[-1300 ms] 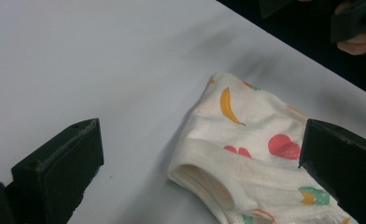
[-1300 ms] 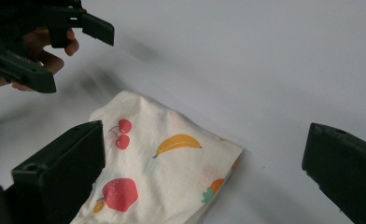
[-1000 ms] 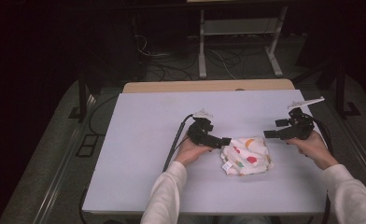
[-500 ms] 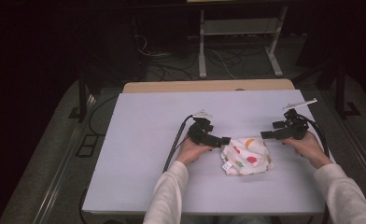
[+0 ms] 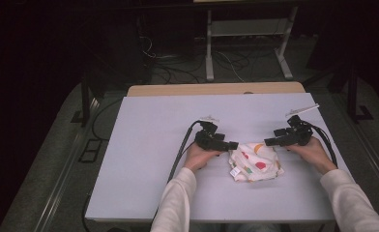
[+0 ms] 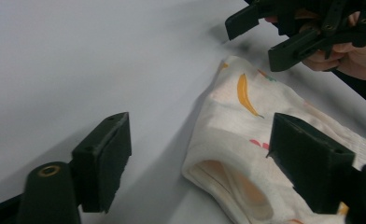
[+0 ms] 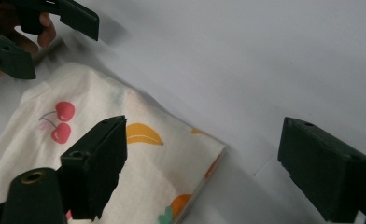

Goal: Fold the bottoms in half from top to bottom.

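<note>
Approaching: a folded cloth (image 5: 255,161) is being approached from both ends by two hand-held tongs, judging by their aim.
Cloth, place: it is lying flat on the tabletop (image 5: 144,145), toward the near right part, between the two hands.
Cloth, look: white fabric printed with fruit, folded into a thick pad; the layered fold edges are being shown in the left gripper view (image 6: 228,179).
Long axis: it is running roughly across the tabletop, from one pair of tongs toward the other, slightly slanted.
Left tongs (image 5: 232,145): they are being held just beside the cloth's left far corner, pointing right; the jaws are standing apart and have just been closing. The folded corner is lying between them, with no pad seen pressing on it.
Right tongs (image 5: 269,142): they are being held just above the cloth's right far corner, pointing left; the jaws are standing wide and have just been closing. The corner is lying beneath and between them, not yet pinched.
Nearer hand: neither is clearly nearer; each is being kept at its own end.
Key relation: the cloth is lying below and toward the person from both tips, so a short drop onto each corner is judged to be the coming move.
Risk: too few layers may be caught.
</note>
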Tool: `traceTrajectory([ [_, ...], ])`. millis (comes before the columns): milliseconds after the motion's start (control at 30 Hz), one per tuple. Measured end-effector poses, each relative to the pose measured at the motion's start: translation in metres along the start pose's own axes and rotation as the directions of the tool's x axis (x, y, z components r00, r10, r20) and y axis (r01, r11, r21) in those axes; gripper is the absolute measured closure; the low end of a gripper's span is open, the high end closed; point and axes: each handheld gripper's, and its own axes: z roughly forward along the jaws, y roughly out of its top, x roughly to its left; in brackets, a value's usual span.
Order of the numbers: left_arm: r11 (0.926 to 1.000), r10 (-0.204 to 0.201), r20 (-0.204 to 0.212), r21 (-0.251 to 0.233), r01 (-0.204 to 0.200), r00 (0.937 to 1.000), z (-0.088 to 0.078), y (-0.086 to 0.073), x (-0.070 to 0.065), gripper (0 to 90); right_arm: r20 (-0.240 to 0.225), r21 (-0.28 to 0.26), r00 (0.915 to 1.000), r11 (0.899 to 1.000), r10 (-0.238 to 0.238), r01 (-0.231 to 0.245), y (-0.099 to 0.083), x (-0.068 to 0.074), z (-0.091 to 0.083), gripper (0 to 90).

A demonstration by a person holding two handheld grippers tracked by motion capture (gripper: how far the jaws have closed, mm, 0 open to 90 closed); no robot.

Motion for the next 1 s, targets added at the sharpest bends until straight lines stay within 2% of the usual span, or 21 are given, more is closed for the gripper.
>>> traceTrajectory([
  [133,0.9997,-0.019,0.030,0.014,0.018,0.9994,0.003,-0.002,0.002,30.1,-0.015,0.013,0.9999,1.000,0.000,0.000,-0.001,-0.003,0.004,26.1],
  [367,0.9983,-0.051,0.038,0.030,0.049,0.9980,0.011,-0.005,0.004,41.0,-0.043,0.034,0.9989,0.999,-0.017,0.019,-0.002,-0.004,0.010,40.1],
  [467,0.9978,-0.058,0.052,0.036,0.056,0.9969,0.013,-0.006,0.005,51.2,-0.060,0.033,0.9979,0.999,-0.023,0.026,-0.002,-0.004,0.011,54.0],
  [567,0.9968,-0.067,0.062,0.049,0.064,0.9959,0.014,-0.006,0.005,59.4,-0.084,0.043,0.9951,0.997,-0.053,0.057,-0.003,-0.003,0.011,66.7],
  [667,0.9964,-0.065,0.047,0.057,0.062,0.9968,0.015,-0.006,0.005,70.9,-0.110,0.048,0.9927,0.997,-0.050,0.055,-0.003,-0.004,0.010,80.5],
  [767,0.9968,-0.050,0.029,0.065,0.048,0.9983,0.013,-0.005,0.003,78.3,-0.104,0.055,0.9931,0.997,-0.053,0.059,-0.004,-0.003,0.009,84.4],
  [900,0.9978,-0.002,0.009,0.067,0.002,1.0000,0.008,-0.001,-0.004,80.1,-0.088,0.051,0.9946,0.997,-0.054,0.059,-0.005,0.001,0.008,85.6],
  [1000,0.9972,0.017,0.004,0.073,-0.017,0.9998,0.002,0.001,-0.008,80.4,-0.073,0.046,0.9959,0.997,-0.052,0.056,-0.003,0.004,0.007,85.8],
])
